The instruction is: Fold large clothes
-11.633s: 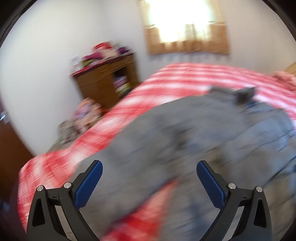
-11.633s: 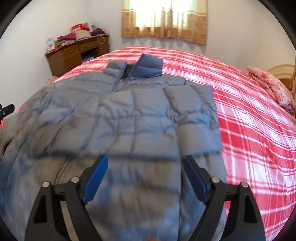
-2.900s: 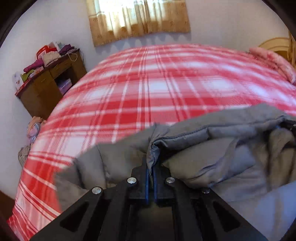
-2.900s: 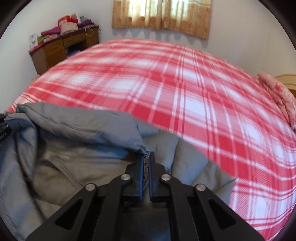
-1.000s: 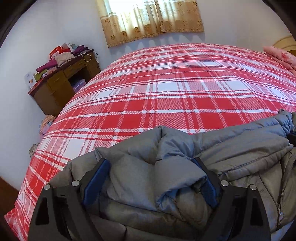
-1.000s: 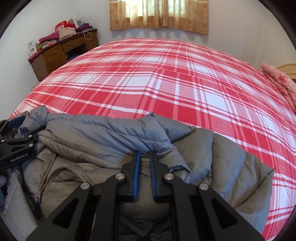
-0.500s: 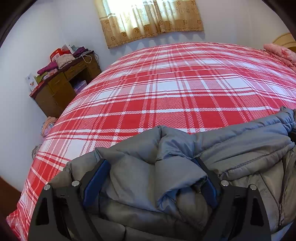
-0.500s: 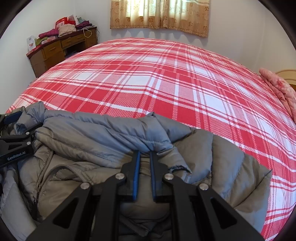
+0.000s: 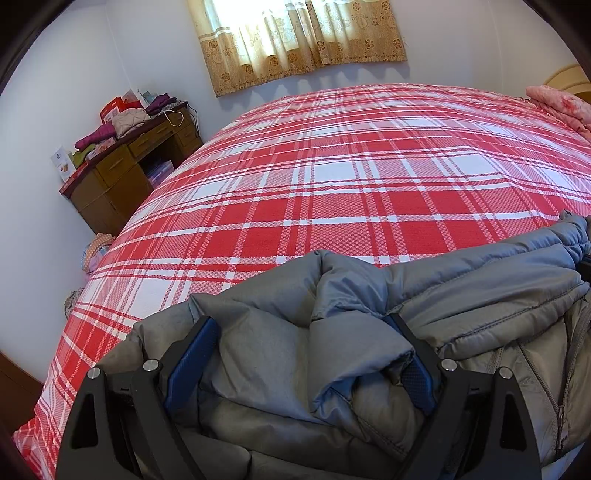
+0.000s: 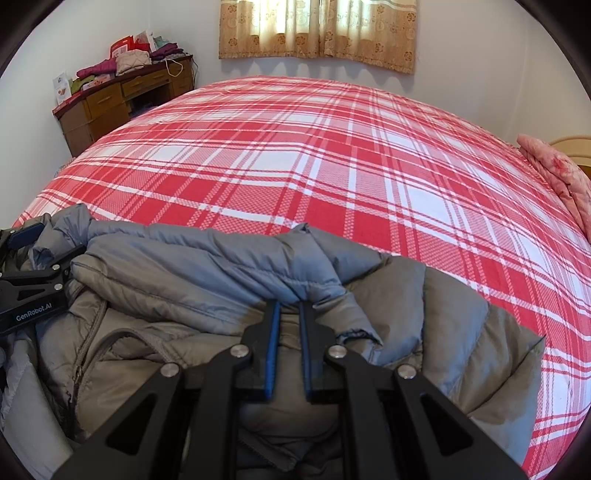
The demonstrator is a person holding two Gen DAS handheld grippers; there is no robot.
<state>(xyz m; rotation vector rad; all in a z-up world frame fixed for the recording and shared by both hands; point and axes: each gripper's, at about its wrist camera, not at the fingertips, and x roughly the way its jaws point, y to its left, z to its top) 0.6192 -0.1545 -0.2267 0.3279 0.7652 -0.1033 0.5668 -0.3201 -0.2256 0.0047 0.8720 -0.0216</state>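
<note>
In the left wrist view, a puffy grey jacket [image 9: 369,325] lies bunched up at the near edge of a big bed [image 9: 351,184]. The bed has a red and white checked cover. The jacket is soft and quilted, with stitched lines across it. It is bluish grey on the outside and a duller brownish grey on the inside. A thick fold of it rolls over in the middle, and a zipper runs down at the near right. The left gripper [image 9: 303,354] has its jaws wide apart. The fold of jacket sits between the two blue pads [image 9: 192,354], and they are not squeezing it. A brown desk [image 9: 133,173] with piles of clothes stands far left by the wall. A yellow curtain [image 9: 303,37] hangs on the far wall. A pink pillow [image 9: 557,103] lies at the far right.

In the right wrist view, the same jacket [image 10: 207,266] fills the near part of the bed [image 10: 332,155]. Its blue-grey edge is rolled into a long ridge from left to right. The brownish lining shows below it, with a zipper at the near left. The right gripper [image 10: 290,310] has its jaws almost shut, with a thin gap between them. Their tips reach the ridge of the jacket, but I cannot tell if they pinch it. The left gripper [image 10: 33,273] shows at the left edge, in the jacket. The desk [image 10: 122,96], the curtain [image 10: 317,29] and the pillow [image 10: 557,177] show here too.
</note>
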